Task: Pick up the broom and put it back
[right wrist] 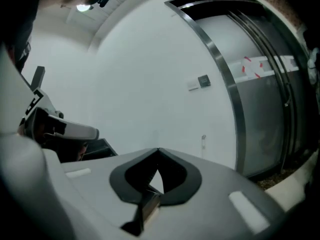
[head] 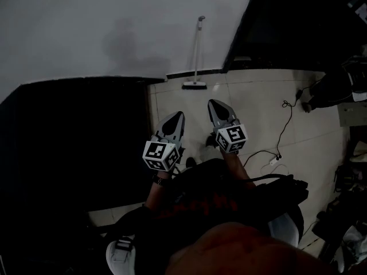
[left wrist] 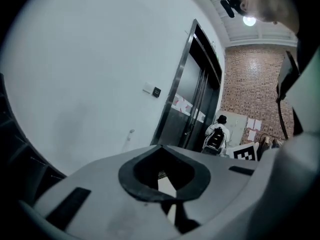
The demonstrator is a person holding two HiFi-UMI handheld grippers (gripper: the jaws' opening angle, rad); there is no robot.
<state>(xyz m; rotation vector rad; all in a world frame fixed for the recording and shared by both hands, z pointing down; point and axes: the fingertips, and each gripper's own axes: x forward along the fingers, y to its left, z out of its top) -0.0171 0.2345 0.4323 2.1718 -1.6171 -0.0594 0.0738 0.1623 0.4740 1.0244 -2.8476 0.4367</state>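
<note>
A white wall (head: 114, 27) meets a pale tiled floor (head: 258, 96), and the broom (head: 196, 56) leans against that wall, handle up and bristle head on the floor at the wall's foot. Well short of the wall, the left gripper (head: 177, 115) and the right gripper (head: 214, 102) are held side by side and pointing toward it. Each has its jaws pressed together with nothing between them, and neither touches the broom. Going by this, the broom looks put back and the step in hand is drawing clear. To do that well, both grippers should be kept off the handle, since a knock could slide it along the wall and tip it. The dim head view leaves it unclear how firmly the head sits on the floor. No bin, bucket or holder shows at the wall. Only a cable (head: 285, 125) trails over the floor, off to the right and well out from the wall.
</note>
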